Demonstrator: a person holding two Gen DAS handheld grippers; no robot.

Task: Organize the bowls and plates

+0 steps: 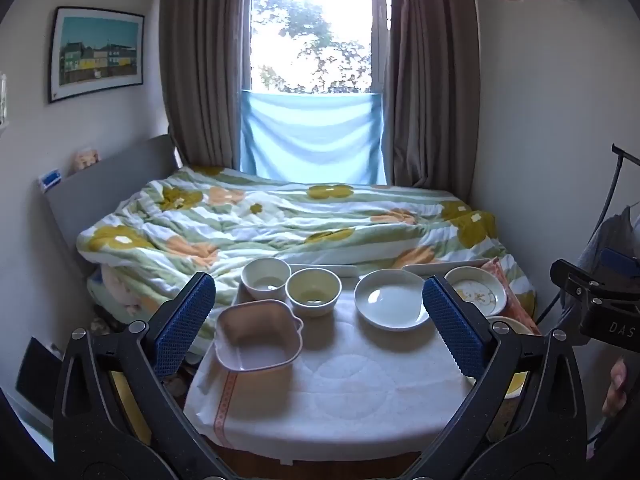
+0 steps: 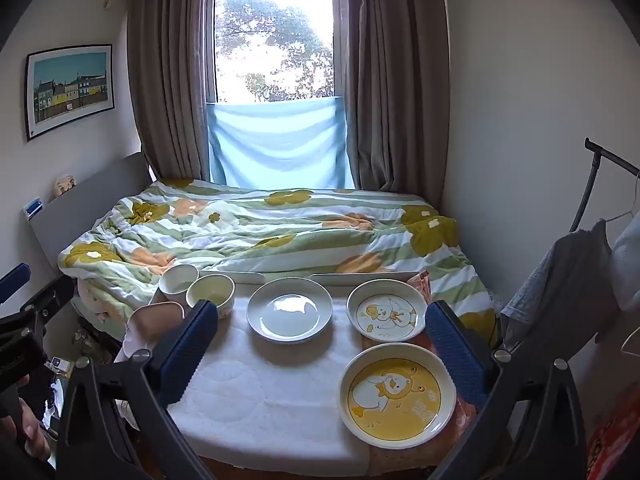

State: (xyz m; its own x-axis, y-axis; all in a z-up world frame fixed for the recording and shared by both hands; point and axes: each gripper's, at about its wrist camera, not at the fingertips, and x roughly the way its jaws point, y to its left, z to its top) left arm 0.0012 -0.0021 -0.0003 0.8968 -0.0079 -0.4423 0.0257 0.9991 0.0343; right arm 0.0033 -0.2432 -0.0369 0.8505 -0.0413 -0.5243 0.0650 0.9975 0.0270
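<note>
Both grippers hover over a small cloth-covered table [image 2: 260, 392], fingers spread wide and holding nothing. Between the left gripper [image 1: 318, 320] fingers, a pink square dish [image 1: 256, 336] sits near left, partly over the table edge; two round bowls [image 1: 290, 286] touch just behind it. A plain white plate [image 2: 290, 308] lies in the middle. The right gripper [image 2: 318, 344] faces a duck plate [image 2: 386, 314] far right and a yellow plate [image 2: 398, 394] near right. Likely risks: a nudge could tip the overhanging pink dish off; glazed rims may slip from the pads; the cloth could drag.
</note>
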